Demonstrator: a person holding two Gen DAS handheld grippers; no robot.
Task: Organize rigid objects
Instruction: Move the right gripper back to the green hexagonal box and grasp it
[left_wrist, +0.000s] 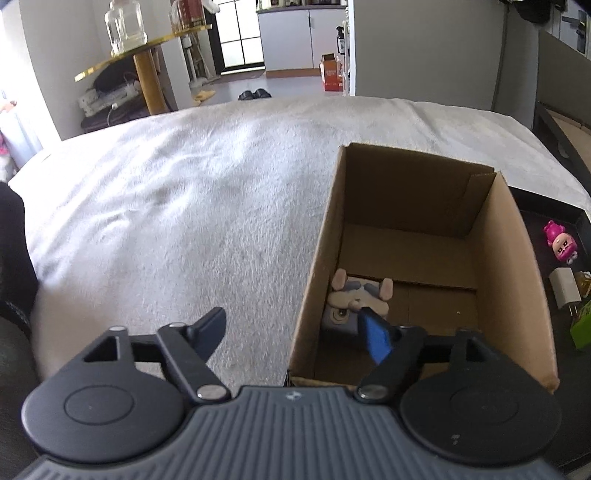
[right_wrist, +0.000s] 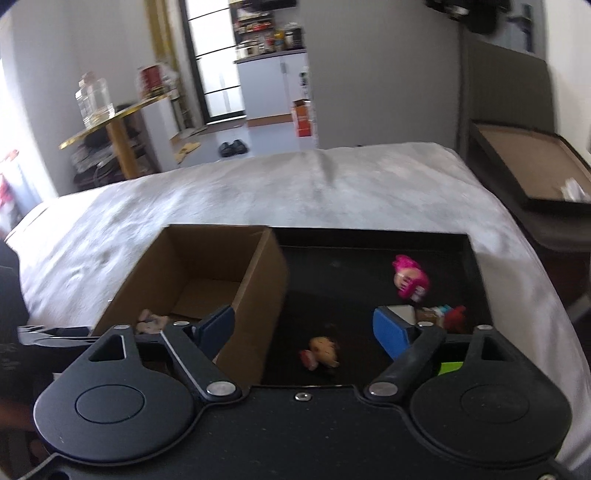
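On the bed (left_wrist: 184, 206), both grippers gape empty: left gripper (left_wrist: 295, 332) straddles the box's (left_wrist: 509, 258) near-left wall, a grey toy (left_wrist: 360, 299) inside; right gripper (right_wrist: 308, 332) hangs above the tray's (right_wrist: 369, 240) near edge, over a tan figure (right_wrist: 323, 350), pink one (right_wrist: 410, 278) beyond.

Setting: a home, studio-type room. Bed (left_wrist: 184, 206) with white fuzzy blanket fills the foreground. Beyond it: slippers (left_wrist: 255, 94) on the floor, gold-rimmed side table (left_wrist: 147, 55) carrying a glass jar (left_wrist: 123, 26), white kitchen cabinet (right_wrist: 275, 88) with jars and containers on top.
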